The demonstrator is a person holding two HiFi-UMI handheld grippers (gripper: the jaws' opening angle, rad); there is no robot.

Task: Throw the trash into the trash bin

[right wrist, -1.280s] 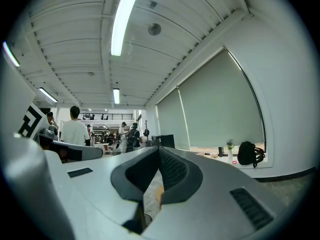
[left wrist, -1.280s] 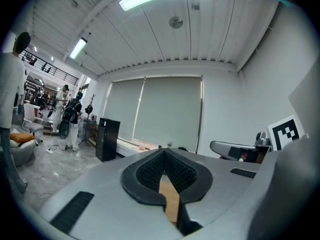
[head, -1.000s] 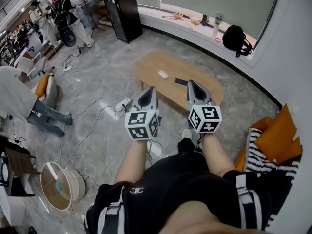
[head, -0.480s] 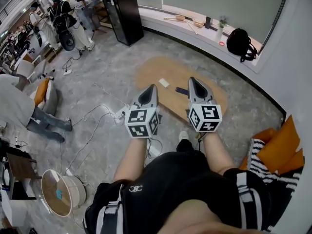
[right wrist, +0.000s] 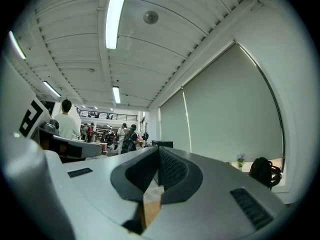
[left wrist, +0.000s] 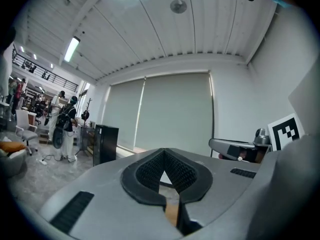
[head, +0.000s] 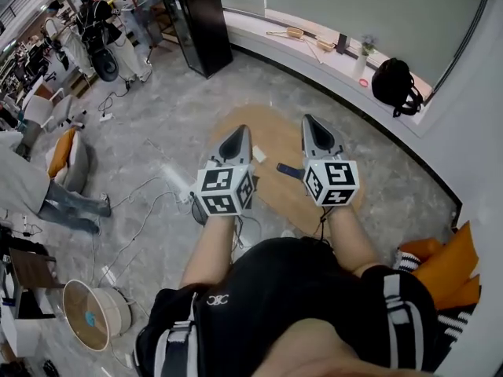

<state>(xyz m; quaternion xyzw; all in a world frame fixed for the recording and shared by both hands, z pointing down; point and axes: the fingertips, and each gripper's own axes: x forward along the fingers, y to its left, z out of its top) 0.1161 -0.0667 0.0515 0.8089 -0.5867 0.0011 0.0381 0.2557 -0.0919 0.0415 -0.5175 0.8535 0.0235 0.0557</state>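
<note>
Hovering over wooden table (head: 275,136) mid-frame, left gripper (head: 236,132) and right gripper (head: 308,122) were both pinched together, empty. White scrap (head: 259,154) lay flat on table between them. Risk imo: flat scrap skidding off pads, floor cables (head: 149,203) snagging feet.

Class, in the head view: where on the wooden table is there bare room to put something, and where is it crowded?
Wooden table: bare at its far end, beyond the white piece, and along the near edge, this side of the dark object. The middle, where those two lie, is crowded. The part behind the right gripper is hidden.
</note>
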